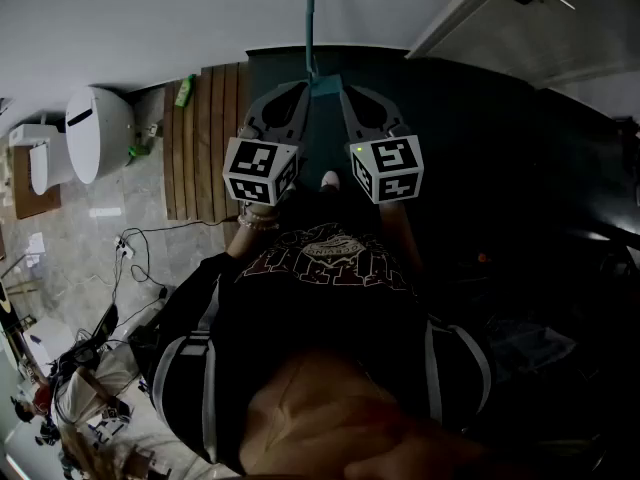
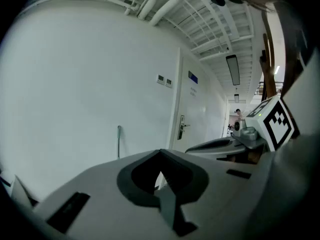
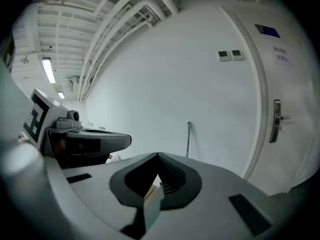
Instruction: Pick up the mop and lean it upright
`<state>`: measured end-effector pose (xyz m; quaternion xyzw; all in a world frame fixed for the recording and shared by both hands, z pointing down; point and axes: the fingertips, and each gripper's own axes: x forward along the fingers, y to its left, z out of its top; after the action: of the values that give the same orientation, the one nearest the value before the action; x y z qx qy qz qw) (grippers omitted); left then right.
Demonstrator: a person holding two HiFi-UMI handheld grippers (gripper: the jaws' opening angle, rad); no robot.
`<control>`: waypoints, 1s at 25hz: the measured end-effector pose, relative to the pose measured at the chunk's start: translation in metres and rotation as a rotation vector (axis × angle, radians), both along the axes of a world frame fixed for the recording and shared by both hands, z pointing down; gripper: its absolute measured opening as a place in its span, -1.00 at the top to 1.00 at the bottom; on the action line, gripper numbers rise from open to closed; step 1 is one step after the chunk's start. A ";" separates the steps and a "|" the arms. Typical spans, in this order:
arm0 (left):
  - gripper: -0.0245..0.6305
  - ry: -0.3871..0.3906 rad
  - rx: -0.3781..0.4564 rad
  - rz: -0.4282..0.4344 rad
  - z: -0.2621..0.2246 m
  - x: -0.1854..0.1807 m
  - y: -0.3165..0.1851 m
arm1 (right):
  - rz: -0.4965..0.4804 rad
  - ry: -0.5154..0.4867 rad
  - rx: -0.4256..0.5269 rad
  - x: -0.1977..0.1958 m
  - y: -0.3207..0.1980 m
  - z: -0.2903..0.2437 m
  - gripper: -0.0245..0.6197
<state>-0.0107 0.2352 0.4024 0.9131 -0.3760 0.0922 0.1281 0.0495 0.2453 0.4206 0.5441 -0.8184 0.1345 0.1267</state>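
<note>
The mop stands upright against the white wall. Its teal handle (image 1: 309,18) rises from a teal head (image 1: 325,85) on the dark floor. The handle also shows as a thin pole against the wall in the left gripper view (image 2: 118,141) and in the right gripper view (image 3: 188,139). My left gripper (image 1: 292,96) and right gripper (image 1: 352,100) are held side by side just short of the mop head, apart from the pole. Both are shut, the jaws of the left (image 2: 160,153) and of the right (image 3: 157,156) meeting with nothing between them.
A white toilet-like fixture (image 1: 98,133) and a wooden slatted mat (image 1: 205,143) lie to the left, with a green bottle (image 1: 185,91) by the wall. Cables (image 1: 135,253) trail over the tiled floor at lower left. A door with a handle (image 3: 277,119) is right of the mop.
</note>
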 end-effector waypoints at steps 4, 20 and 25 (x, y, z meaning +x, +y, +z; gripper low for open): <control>0.78 0.001 0.008 -0.006 -0.001 0.003 0.000 | -0.009 -0.005 0.005 0.002 0.000 -0.001 0.87; 0.78 -0.004 0.006 -0.077 0.004 0.007 -0.017 | -0.037 0.014 0.012 0.029 -0.019 0.001 0.86; 0.78 -0.006 -0.006 -0.116 0.012 0.002 -0.023 | -0.057 0.020 0.004 0.030 -0.025 0.006 0.86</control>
<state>-0.0088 0.2123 0.4140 0.8891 -0.4284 0.0884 0.1347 0.0793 0.2199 0.4263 0.5221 -0.8326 0.1238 0.1374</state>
